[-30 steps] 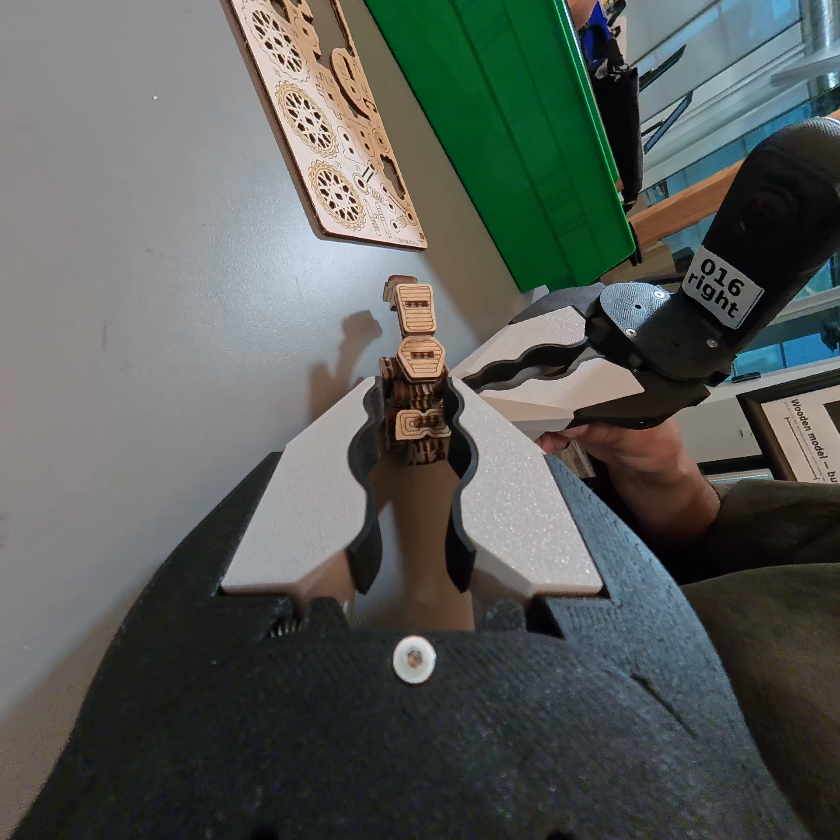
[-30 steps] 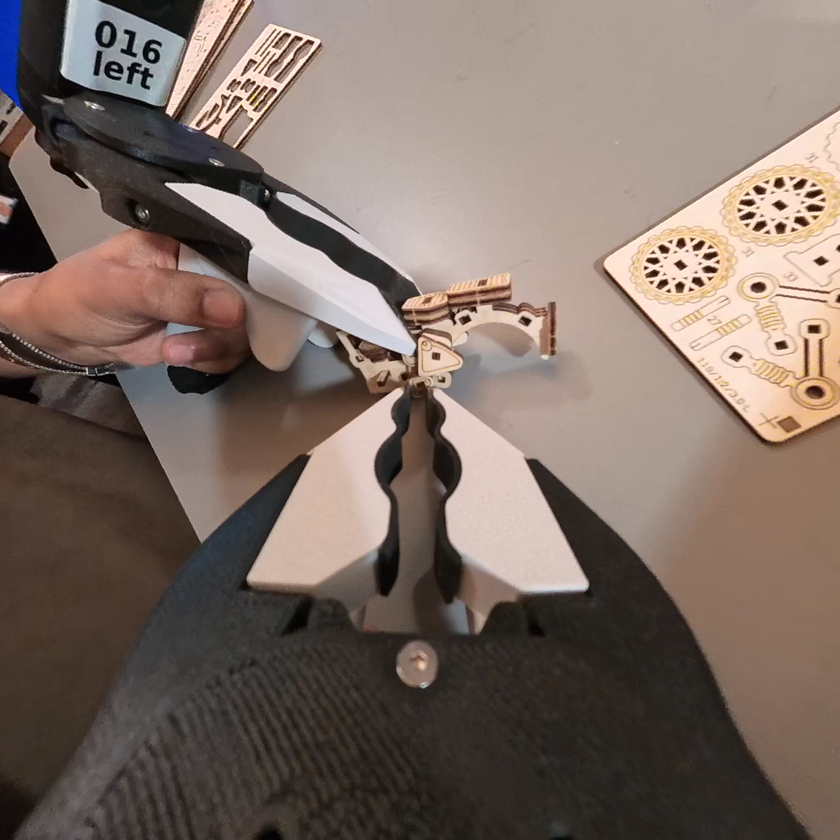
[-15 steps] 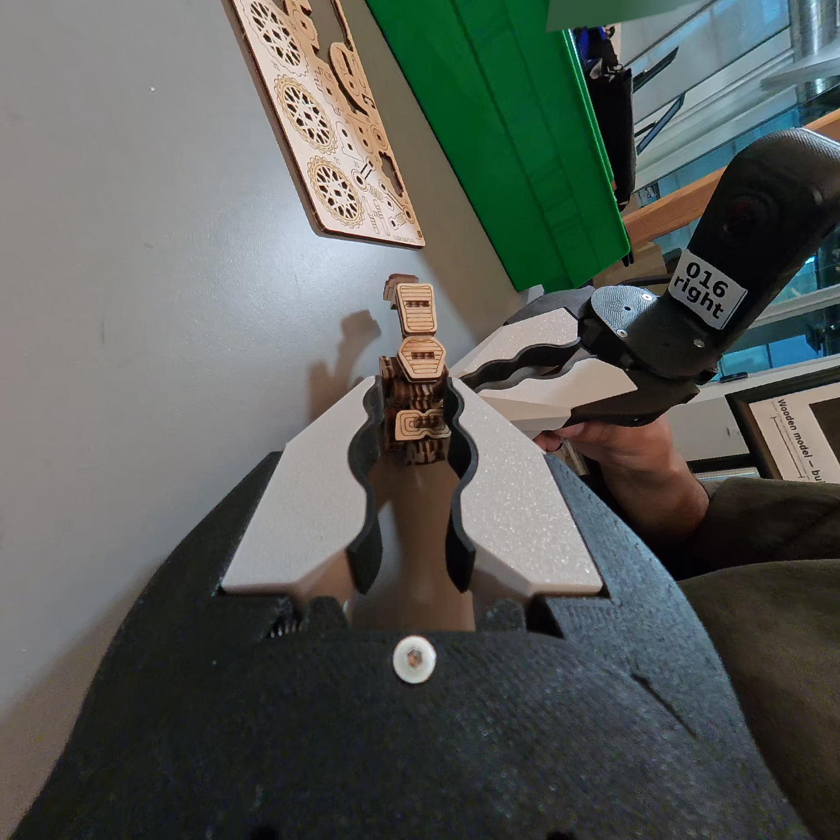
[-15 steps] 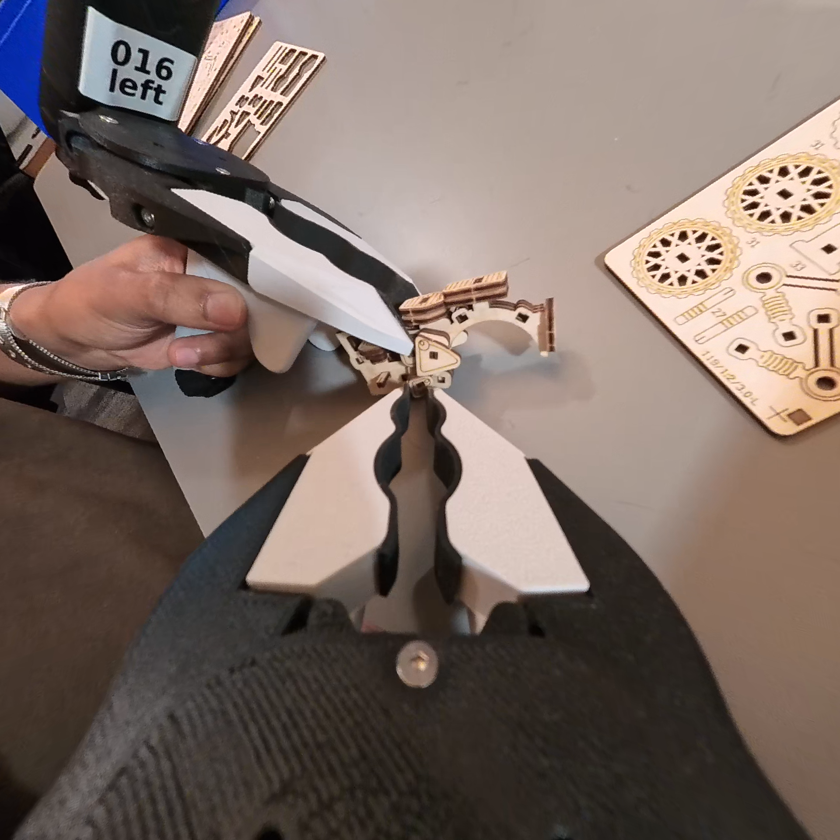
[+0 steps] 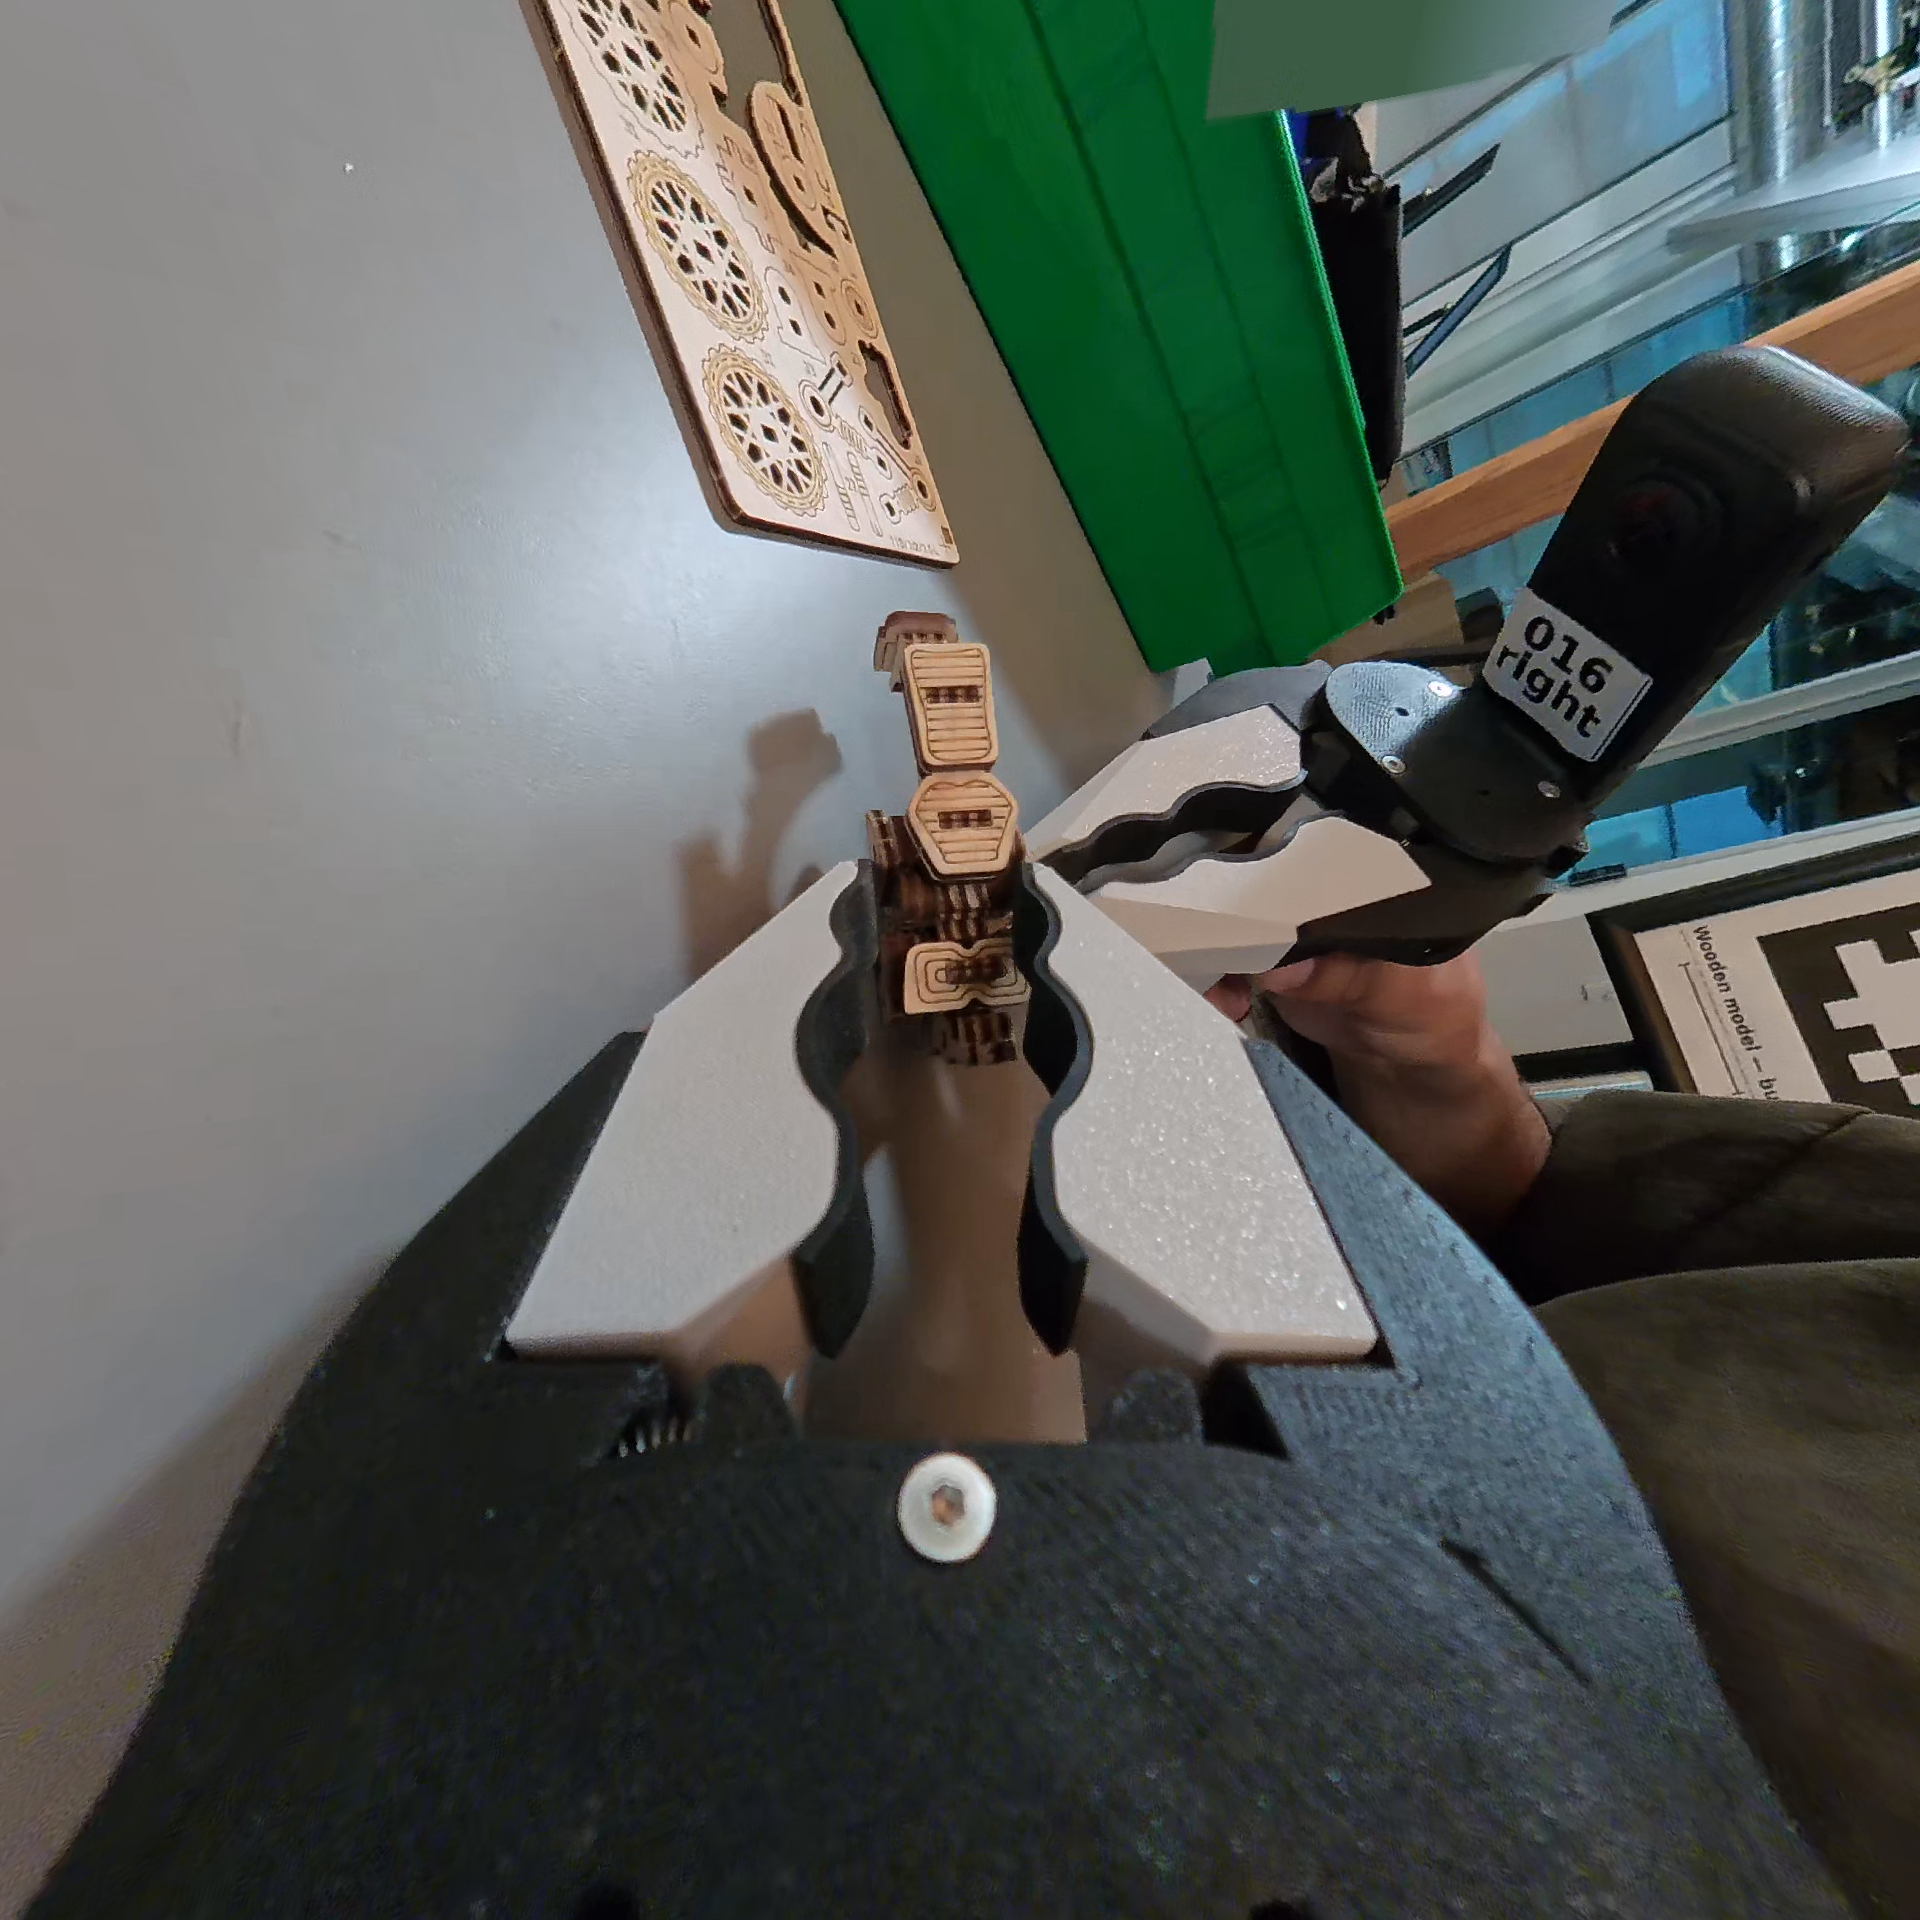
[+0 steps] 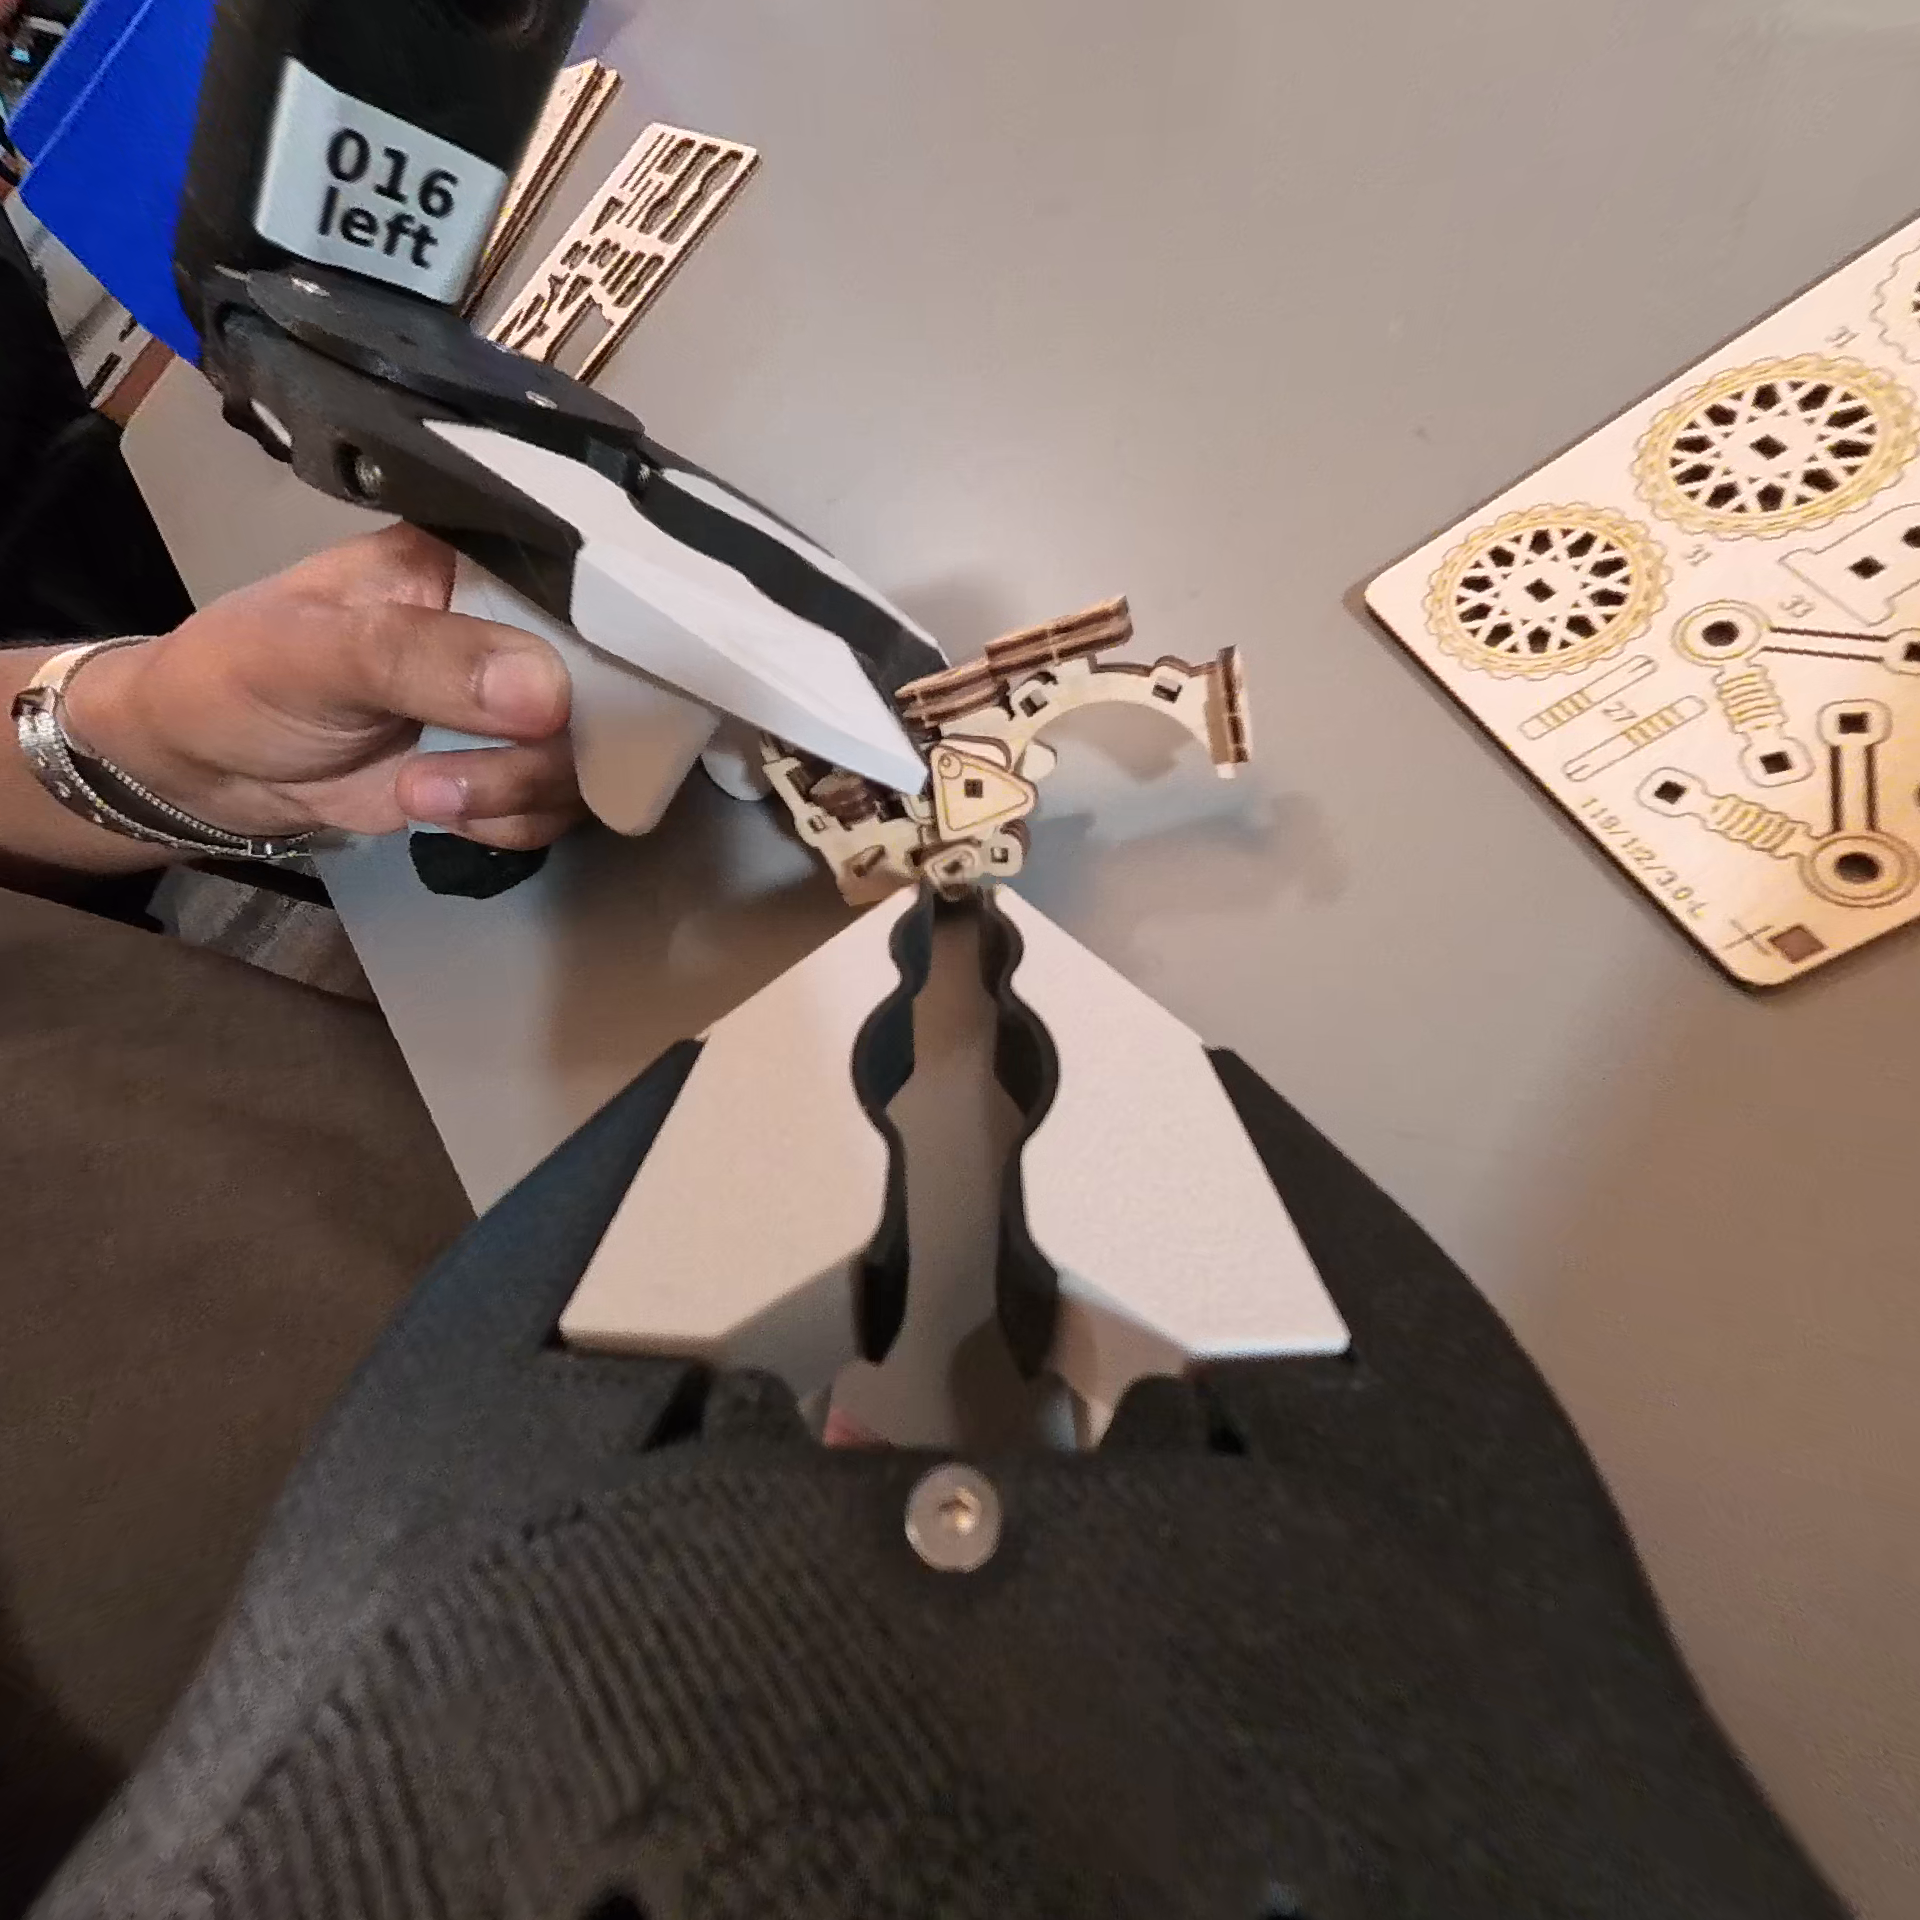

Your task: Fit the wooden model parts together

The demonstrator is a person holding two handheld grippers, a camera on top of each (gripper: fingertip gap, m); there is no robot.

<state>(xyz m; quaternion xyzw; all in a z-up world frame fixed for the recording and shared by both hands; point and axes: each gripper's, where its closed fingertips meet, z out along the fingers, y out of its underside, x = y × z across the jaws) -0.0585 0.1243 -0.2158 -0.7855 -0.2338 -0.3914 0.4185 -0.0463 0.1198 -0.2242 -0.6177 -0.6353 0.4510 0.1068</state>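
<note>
Grey tabletop (image 6: 1195, 312) fills both views, with a green bin (image 5: 1122, 312) along its far edge in the left wrist view and a laser-cut wooden sheet (image 6: 1714, 665) of spoked wheels lying flat to the right. I hold the wooden model (image 6: 997, 769), a half-built stack of plywood parts with an arched piece reaching right, in the air just above the table. My left gripper (image 5: 951, 935) is clamped on its body. My right gripper (image 6: 954, 904) comes in from the near side with its tips nearly together at the model's lower edge; I think it pinches a small tab there, though that part is too small to make out. I judge this a press-fit in hand. Next I need a steady squeeze along the slot, with the left grip kept firm.
</note>
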